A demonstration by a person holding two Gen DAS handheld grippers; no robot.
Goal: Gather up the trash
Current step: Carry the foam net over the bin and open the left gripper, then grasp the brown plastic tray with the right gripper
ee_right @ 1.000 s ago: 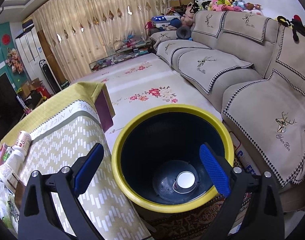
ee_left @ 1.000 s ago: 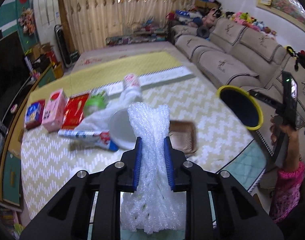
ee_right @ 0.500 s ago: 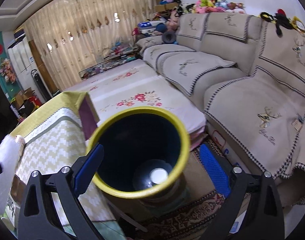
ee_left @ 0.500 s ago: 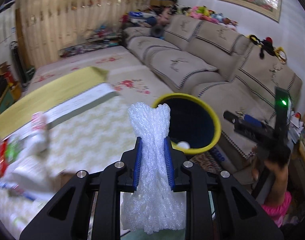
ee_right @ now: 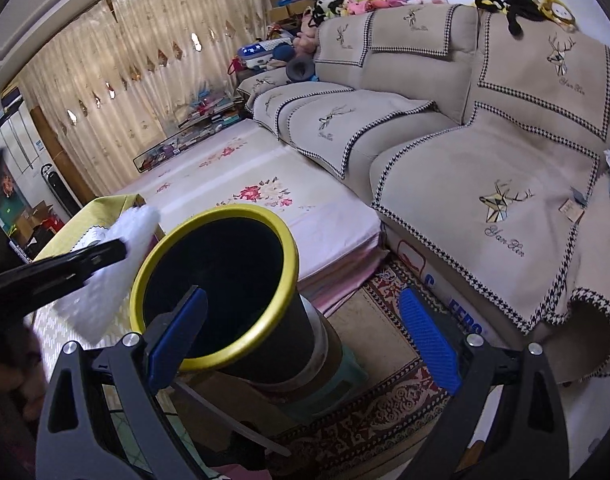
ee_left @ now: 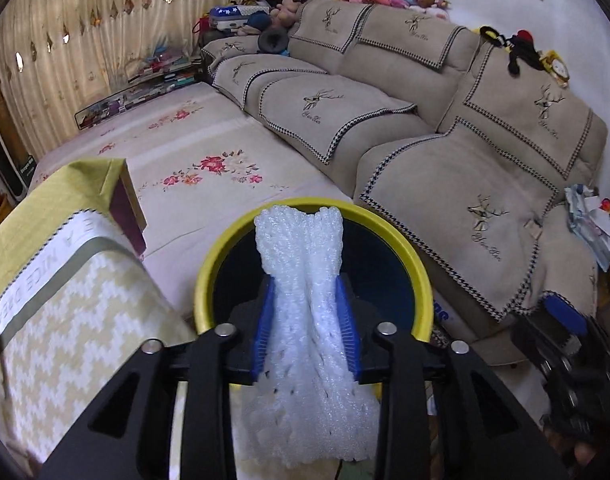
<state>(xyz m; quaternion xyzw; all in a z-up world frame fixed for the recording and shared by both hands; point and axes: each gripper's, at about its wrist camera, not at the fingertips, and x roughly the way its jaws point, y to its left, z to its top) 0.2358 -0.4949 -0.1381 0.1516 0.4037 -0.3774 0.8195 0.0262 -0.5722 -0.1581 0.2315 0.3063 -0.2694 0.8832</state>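
The left gripper, its jaws just loosening, has white foam netting between its pads, over the yellow-rimmed bin at twelve o'clock. The right gripper hangs open, empty.

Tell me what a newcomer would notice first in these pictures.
First, the white foam net between the pads of the left claw, whose jaws have just been opening, hanging at the yellow-rimmed bin beside the table. Behind it runs a long beige sofa; the right claw stands open, empty.
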